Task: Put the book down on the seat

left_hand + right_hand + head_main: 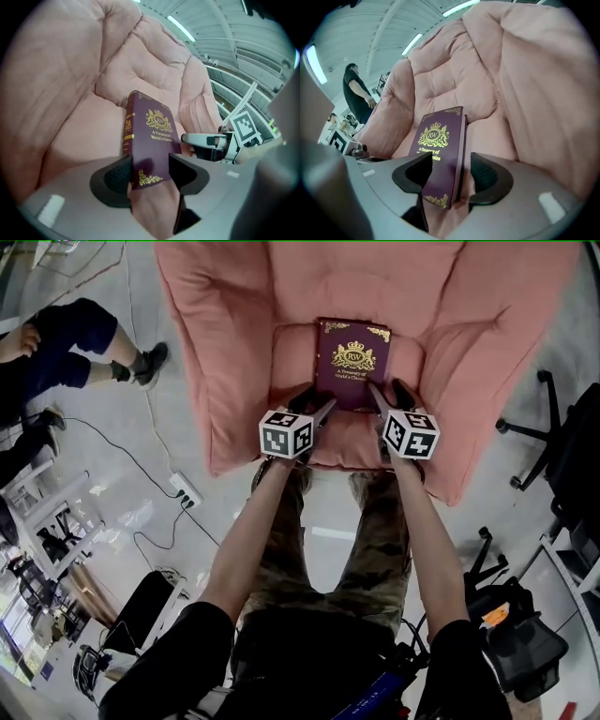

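Note:
A maroon book with gold print lies cover up on the cushion of a pink padded armchair. My left gripper is at the book's near left corner. In the left gripper view that corner of the book sits between the jaws, and both pads touch it, so my left gripper is shut on it. My right gripper is at the near right corner. In the right gripper view the book stands between the jaws of my right gripper, with a thin gap at the right pad.
A seated person's legs are at the far left. A white power strip and cables lie on the floor beside the armchair. Black office chairs stand to the right. A standing person is beyond the chair's arm.

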### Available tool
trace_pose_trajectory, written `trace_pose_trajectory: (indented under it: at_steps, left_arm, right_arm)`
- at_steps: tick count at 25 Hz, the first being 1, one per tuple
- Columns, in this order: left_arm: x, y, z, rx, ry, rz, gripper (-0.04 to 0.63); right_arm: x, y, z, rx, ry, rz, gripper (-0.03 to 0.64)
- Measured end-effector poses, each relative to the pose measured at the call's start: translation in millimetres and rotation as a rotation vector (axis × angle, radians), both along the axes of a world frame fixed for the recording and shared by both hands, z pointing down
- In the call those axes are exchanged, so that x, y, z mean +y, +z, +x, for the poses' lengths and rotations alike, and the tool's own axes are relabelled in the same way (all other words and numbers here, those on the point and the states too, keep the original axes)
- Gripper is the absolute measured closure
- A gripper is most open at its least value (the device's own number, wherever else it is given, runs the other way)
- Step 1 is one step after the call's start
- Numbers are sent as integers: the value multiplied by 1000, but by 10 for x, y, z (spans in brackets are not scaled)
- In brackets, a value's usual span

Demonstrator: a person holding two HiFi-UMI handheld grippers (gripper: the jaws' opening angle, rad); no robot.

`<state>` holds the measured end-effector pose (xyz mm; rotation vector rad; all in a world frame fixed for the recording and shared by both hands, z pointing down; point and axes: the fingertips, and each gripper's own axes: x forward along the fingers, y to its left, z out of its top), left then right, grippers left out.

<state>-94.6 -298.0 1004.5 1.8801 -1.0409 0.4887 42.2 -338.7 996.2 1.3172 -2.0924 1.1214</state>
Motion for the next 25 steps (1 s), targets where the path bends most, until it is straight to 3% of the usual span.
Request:
trace_pose_trajectory:
  at_steps: [2,7,13,16,21,25]
  left_arm:
    - [104,-93,33,30,10,-1,429]
    - [375,-324,148,60,19,4,434]
    - [582,-774,202,52,29,39,434]
    - [655,-1131,196,39,18,87,462]
    - [737,-1918,216,51,21,161,484]
    - [675,-2517,184,23,39,255,544]
  right_arm:
    - [134,-83,-31,-10,-27,4,350]
    - [523,-217,-116,4,-98,2,382]
    - [767,-707,-184,24,-151,74,477]
    - [868,-1092,-252,40,-198,127,566]
    - [988,-1843,-361,47,-254,186,575]
    - [941,-2432,-440,24,-271,248,583]
